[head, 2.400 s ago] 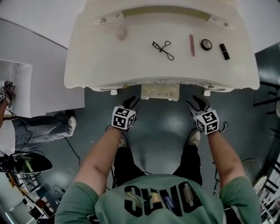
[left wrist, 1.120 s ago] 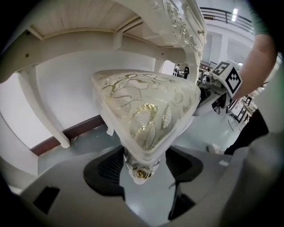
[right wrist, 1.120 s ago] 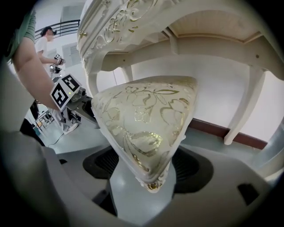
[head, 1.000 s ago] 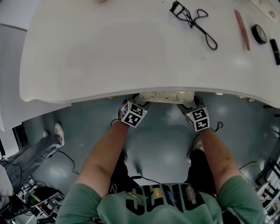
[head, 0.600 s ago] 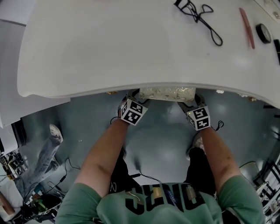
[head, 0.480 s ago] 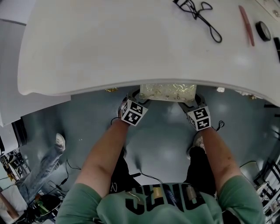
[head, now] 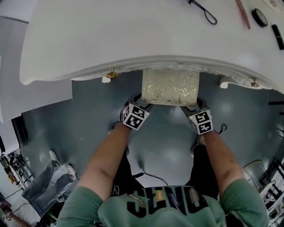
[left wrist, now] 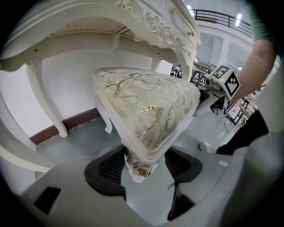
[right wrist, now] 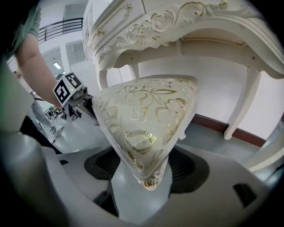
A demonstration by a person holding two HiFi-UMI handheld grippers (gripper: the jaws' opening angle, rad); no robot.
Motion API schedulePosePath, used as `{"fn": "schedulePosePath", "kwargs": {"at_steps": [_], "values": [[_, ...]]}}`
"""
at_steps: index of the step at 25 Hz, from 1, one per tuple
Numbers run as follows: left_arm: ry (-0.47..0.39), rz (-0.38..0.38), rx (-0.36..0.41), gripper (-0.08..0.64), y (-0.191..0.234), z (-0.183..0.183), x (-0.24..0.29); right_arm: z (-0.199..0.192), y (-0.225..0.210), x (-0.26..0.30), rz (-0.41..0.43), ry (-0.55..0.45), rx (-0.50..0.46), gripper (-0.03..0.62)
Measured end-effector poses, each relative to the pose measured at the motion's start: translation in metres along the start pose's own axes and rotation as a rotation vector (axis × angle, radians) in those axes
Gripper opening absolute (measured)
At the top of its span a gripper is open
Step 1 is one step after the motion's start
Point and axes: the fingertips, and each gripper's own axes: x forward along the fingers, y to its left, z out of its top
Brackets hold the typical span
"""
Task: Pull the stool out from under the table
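A stool (head: 170,86) with a cream, gold-patterned cushion sticks out from under the white dressing table (head: 133,35), its near edge towards me. My left gripper (head: 138,101) is shut on the stool's near left corner, and my right gripper (head: 195,103) on its near right corner. In the left gripper view the cushion corner (left wrist: 146,115) with its gold knob sits between the black pads of the left gripper (left wrist: 144,164). The right gripper view shows the other corner (right wrist: 146,119) wedged between the pads of the right gripper (right wrist: 146,170). The stool's legs are mostly hidden.
On the tabletop's far edge lie an eyelash curler (head: 205,12), a pink stick (head: 242,11), a round compact (head: 258,17) and a lipstick (head: 278,36). Table legs (left wrist: 46,99) (right wrist: 242,104) stand beside the stool. A person's legs (head: 49,184) are at the lower left; a cable (head: 151,176) lies between my feet.
The stool has slid out from under the table towards me, showing much more cushion. Both grippers stay on its corners. The person at the left has walked further down the view.
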Motion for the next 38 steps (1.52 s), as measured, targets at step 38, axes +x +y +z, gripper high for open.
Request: {"fn": "schedulePosePath", "kwargs": {"at_steps": [38], "values": [[0.153,-0.027,-0.049,0.287,-0.157,-0.153,-0.081,-0.148,0.142,-0.098,0.047,0.154,-0.066,0.324]]}}
